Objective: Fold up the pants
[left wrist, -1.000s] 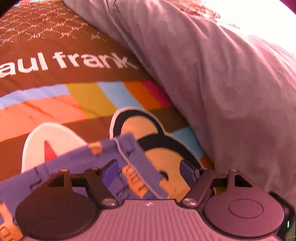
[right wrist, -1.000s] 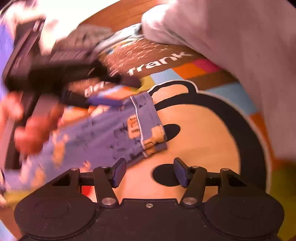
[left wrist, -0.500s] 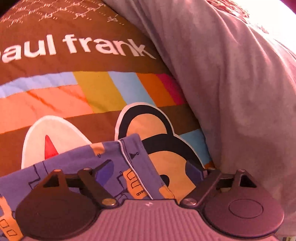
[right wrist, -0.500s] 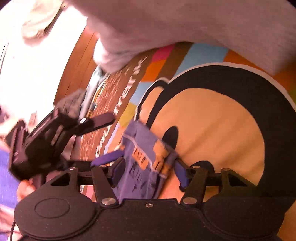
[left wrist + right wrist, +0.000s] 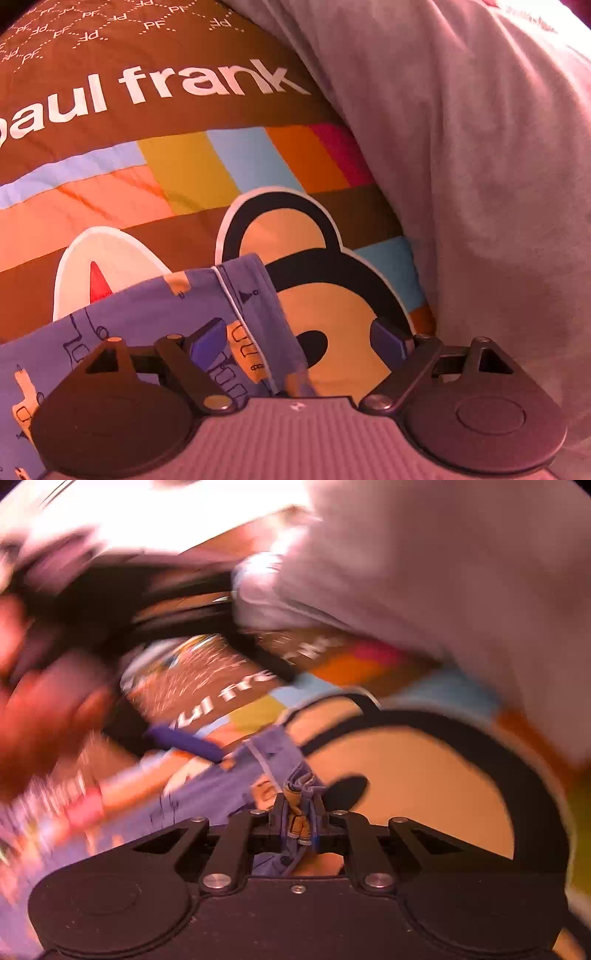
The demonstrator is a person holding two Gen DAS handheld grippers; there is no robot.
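Two grippers on the job here: the right gripper [image 5: 298, 825] has its jaws pinched tight on a bunched corner of the blue printed pants [image 5: 155, 314], while the left gripper [image 5: 301, 339] sits spread wide over the same end. The pants lie flat on the Paul Frank blanket [image 5: 184, 177], long axis running left, hem end pointing toward the grey pillow [image 5: 461, 155].

Showing periwinkle-blue pants [image 5: 155, 314] with orange and dark line doodles and white piping, lying on a brown blanket [image 5: 110, 122] with white lettering, multicoloured blocks and a tan-and-black cartoon face, beside a plain grey pillow [image 5: 461, 147].
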